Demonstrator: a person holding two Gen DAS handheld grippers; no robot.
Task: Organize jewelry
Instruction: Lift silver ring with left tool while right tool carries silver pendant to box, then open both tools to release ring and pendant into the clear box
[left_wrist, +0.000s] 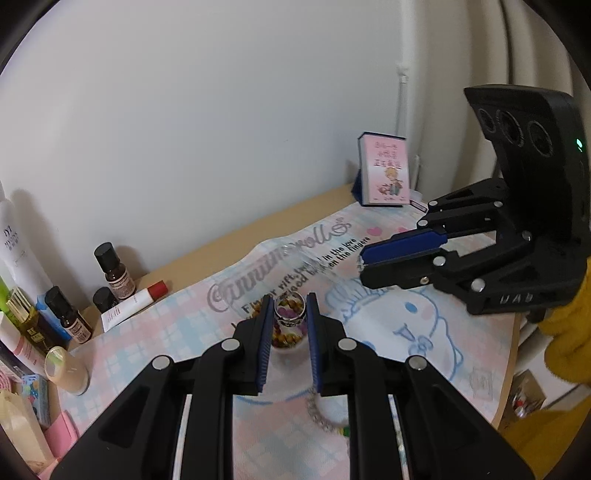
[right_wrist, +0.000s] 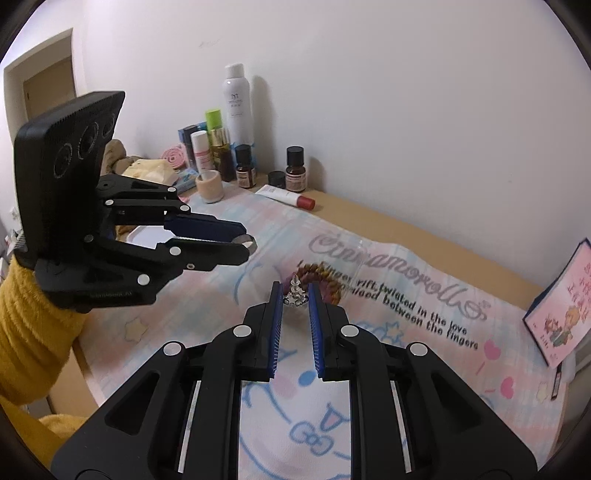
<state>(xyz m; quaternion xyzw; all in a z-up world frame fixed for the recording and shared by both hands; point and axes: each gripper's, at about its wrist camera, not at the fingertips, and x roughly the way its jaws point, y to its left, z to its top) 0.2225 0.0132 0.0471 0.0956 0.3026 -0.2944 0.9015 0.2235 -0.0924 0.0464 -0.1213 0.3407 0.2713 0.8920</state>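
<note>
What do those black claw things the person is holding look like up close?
Each tool, left and right, is matte black plastic: two linkage fingers with silver rivets, ribbed blue pads, and a flat upright plate with three round holes. One shows a green light. Fuzzy mustard-yellow sleeves cover the wrists.

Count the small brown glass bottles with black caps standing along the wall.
3. Tallest brown bottle stands beside the red-capped tube; a short one sits left of it; another stands further left, by the cosmetics. More may be hidden there.
</note>
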